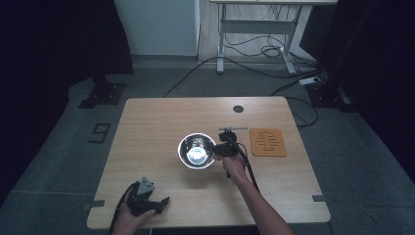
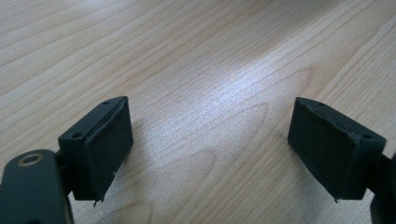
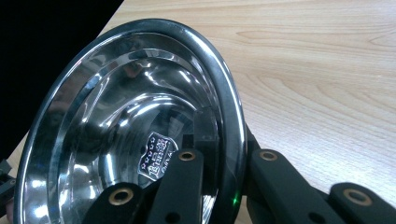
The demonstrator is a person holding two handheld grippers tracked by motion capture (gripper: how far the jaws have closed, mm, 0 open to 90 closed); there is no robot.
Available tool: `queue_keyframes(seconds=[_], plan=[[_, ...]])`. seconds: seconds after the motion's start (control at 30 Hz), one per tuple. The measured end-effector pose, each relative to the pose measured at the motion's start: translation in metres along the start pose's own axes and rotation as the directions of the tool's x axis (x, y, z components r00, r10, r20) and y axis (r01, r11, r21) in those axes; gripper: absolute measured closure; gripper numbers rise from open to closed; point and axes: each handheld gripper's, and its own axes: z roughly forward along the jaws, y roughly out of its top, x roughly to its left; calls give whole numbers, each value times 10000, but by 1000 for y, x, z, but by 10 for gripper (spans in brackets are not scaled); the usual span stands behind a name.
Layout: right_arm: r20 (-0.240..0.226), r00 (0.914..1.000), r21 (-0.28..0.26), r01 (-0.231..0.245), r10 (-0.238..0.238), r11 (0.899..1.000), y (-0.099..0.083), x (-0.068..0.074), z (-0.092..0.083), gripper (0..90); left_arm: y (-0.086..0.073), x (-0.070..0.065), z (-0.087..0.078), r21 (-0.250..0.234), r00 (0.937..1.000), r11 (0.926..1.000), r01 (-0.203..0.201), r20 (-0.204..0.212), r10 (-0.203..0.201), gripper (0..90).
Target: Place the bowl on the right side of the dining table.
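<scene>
- The shiny metal bowl (image 1: 196, 151) sits near the middle of the wooden table (image 1: 147, 127).
- The right hand-held gripper (image 1: 226, 149) is at the bowl's right edge. In the right gripper view, its jaws pinch the bowl's rim (image 3: 231, 135), one jaw inside the bowl and one outside.
- In that view the bowl (image 3: 130, 126) looks tipped up on its side, but the camera turns with the hand, so I cannot tell if the bowl is really lifted off the table.
- The left hand-held gripper (image 1: 147, 198) rests low at the near left of the table, well apart from the bowl. In the left gripper view, the left hand-held gripper (image 2: 210, 144) has its jaws spread wide, with just bare wood between them.
- A brown mat (image 1: 267, 142) with dark marks lies to the right of the bowl, near the right hand. A thin grey bar (image 1: 233, 129) lies just behind that hand.
- I think the step now is getting hold of the bowl by its rim so it can be moved.
- The next move needs a tight pinch and a slow, steady lift. The rim is smooth and thin, so the bowl could slip or swing if the hand goes fast.
</scene>
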Motion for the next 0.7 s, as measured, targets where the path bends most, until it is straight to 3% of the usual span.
queue_keyframes(seconds=[0.7], plan=[[495,9983,-326,-289,305,9990,4,-25,-17,864,0,0,0,3,10000,10000,-6,-3,6,135]])
